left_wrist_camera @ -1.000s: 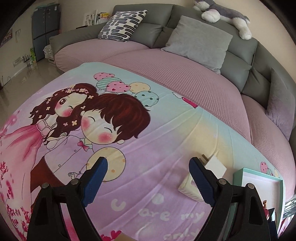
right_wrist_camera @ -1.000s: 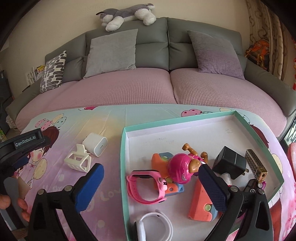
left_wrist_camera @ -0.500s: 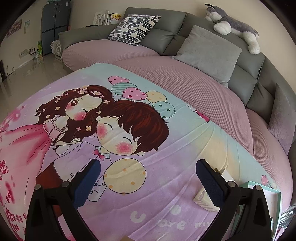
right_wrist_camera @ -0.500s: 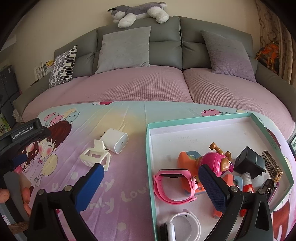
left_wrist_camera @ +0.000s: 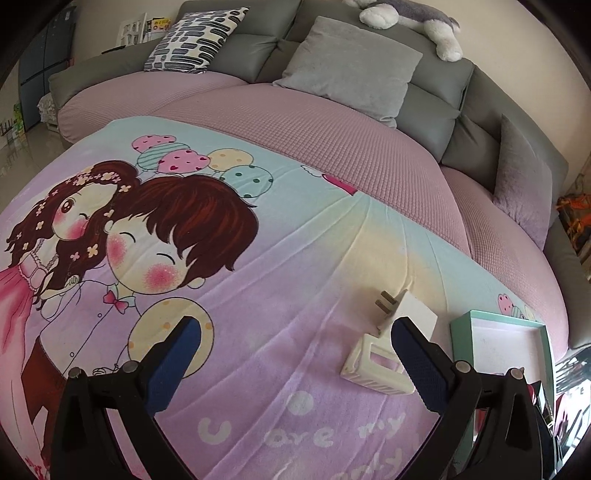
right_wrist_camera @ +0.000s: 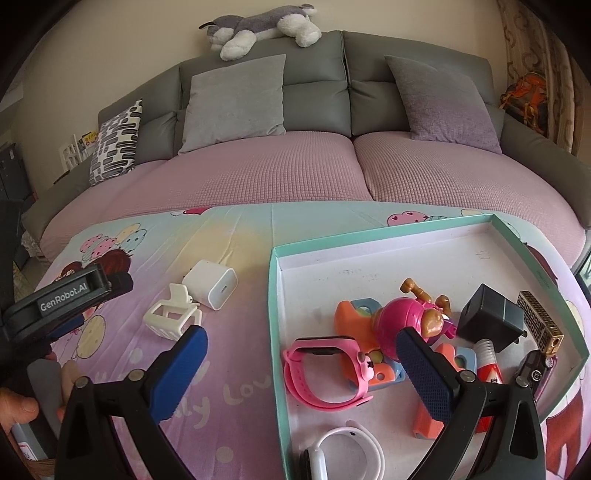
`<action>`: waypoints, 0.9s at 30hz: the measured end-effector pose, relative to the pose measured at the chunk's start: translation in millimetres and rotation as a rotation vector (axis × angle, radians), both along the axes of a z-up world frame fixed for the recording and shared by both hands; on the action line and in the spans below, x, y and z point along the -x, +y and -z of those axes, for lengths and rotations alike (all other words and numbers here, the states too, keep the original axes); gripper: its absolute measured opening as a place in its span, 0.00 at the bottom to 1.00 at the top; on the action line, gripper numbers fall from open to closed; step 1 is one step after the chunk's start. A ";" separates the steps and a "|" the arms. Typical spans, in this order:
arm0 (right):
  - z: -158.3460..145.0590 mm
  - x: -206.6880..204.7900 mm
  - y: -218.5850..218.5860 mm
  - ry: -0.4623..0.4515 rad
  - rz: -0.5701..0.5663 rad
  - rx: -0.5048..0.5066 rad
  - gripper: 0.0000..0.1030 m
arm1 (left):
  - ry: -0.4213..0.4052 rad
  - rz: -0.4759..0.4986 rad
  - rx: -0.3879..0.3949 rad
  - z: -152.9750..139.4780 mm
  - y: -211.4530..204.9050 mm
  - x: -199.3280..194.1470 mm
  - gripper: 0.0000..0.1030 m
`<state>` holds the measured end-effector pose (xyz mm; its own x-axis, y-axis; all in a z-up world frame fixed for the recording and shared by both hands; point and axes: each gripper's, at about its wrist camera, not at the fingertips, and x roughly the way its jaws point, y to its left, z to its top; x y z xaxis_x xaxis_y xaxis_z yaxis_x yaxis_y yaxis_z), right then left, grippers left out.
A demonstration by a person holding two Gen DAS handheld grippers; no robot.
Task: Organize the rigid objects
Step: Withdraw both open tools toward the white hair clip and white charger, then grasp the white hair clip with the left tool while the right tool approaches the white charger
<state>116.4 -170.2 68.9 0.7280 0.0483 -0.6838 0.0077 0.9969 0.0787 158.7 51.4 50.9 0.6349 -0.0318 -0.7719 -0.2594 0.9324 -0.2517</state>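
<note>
- left gripper [left_wrist_camera: 291,354]: fingers spread wide, nothing between them, above the cartoon-print cloth [left_wrist_camera: 295,280] covering the worktop.
- right gripper [right_wrist_camera: 301,363]: fingers released and wide apart, empty, hanging over the near left edge of the teal tray [right_wrist_camera: 275,291].
- in the tray, near to far: white band [right_wrist_camera: 347,448] at the front edge; pink watch [right_wrist_camera: 325,369]; orange toy pieces [right_wrist_camera: 356,314]; pink round figure [right_wrist_camera: 402,321] lying on them; black adapter [right_wrist_camera: 491,319]; gold patterned block [right_wrist_camera: 541,319] against the right wall.
- still on the cloth, left of the tray: cream hair claw [right_wrist_camera: 171,314], and just behind it, touching or nearly so, the white charger plug [right_wrist_camera: 210,284], lying on its side.
- in the left wrist view the hair claw [left_wrist_camera: 376,365] sits just beside the right finger pad; charger [left_wrist_camera: 410,314] behind it, prongs pointing left.
- a hand [right_wrist_camera: 16,408] on the left gripper's handle shows at the lower left of the right wrist view.
- far: pink-covered sofa [right_wrist_camera: 295,173], grey cushions, plush dog [right_wrist_camera: 258,26] on the backrest.
</note>
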 end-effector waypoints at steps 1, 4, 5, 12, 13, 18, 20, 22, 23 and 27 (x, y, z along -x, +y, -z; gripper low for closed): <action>-0.1 0.3 -2.7 0.000 0.014 0.007 1.00 | 0.004 0.025 -0.001 0.5 -4.1 -1.1 1.00; -2.7 2.2 -10.9 -0.010 0.043 -0.005 1.00 | 0.026 0.095 -0.031 3.0 -18.6 -4.3 1.00; -4.0 3.0 -13.2 -0.015 0.049 -0.015 1.00 | 0.034 0.114 -0.045 4.2 -23.1 -5.6 1.00; -7.8 6.7 -22.6 -0.029 0.072 -0.018 1.00 | 0.063 0.210 -0.076 8.1 -45.2 -9.5 1.00; -8.1 6.8 -24.8 -0.030 0.074 -0.023 1.00 | 0.063 0.221 -0.081 8.0 -48.5 -9.6 1.00; -8.4 7.3 -27.1 -0.029 0.076 -0.032 1.00 | 0.083 0.239 -0.104 15.0 -59.3 -12.4 1.00; -7.9 6.5 -26.7 -0.029 0.075 -0.032 1.00 | 0.106 0.238 -0.115 21.1 -61.9 -14.7 1.00; -7.5 6.3 -26.4 -0.026 0.073 -0.033 1.00 | 0.115 0.232 -0.129 25.2 -63.0 -16.2 1.00; -7.0 5.8 -25.9 -0.024 0.070 -0.032 1.00 | 0.119 0.225 -0.136 26.8 -62.5 -17.1 1.00; -5.9 5.5 -25.0 -0.023 0.067 -0.028 1.00 | 0.121 0.191 -0.166 30.3 -56.8 -19.4 1.00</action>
<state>110.9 -195.3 74.8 0.7460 0.0176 -0.6657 0.0722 0.9916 0.1072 178.1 -5.4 20.6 0.5329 -0.0083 -0.8462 -0.0940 0.9932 -0.0689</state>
